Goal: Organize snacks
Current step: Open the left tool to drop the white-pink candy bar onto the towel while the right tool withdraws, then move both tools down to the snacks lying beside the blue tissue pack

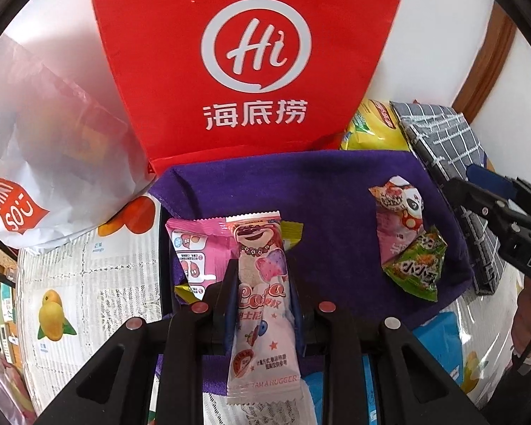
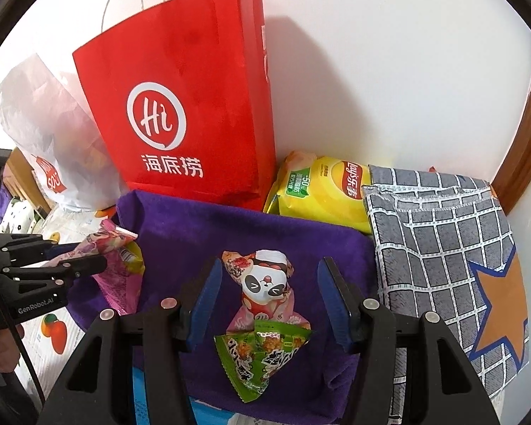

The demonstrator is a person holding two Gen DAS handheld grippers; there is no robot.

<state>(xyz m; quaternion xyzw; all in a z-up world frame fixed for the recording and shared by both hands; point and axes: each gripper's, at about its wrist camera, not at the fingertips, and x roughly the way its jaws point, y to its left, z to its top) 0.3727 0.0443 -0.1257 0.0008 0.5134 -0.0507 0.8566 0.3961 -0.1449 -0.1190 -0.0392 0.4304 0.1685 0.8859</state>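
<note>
Now my left tongs (image 1: pixel 262 304) pinch the pink bear snack (image 1: pixel 262 283); its slippery wrapper may slide out. My right tongs (image 2: pixel 269 301), half open, hold nothing.

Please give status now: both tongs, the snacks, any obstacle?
Left tongs shut on bear-print snack. Right tongs open over panda snack, not touching. No obstacle.

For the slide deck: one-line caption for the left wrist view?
Left gripper shut on a pink bear-print snack packet above the purple cloth.
</note>
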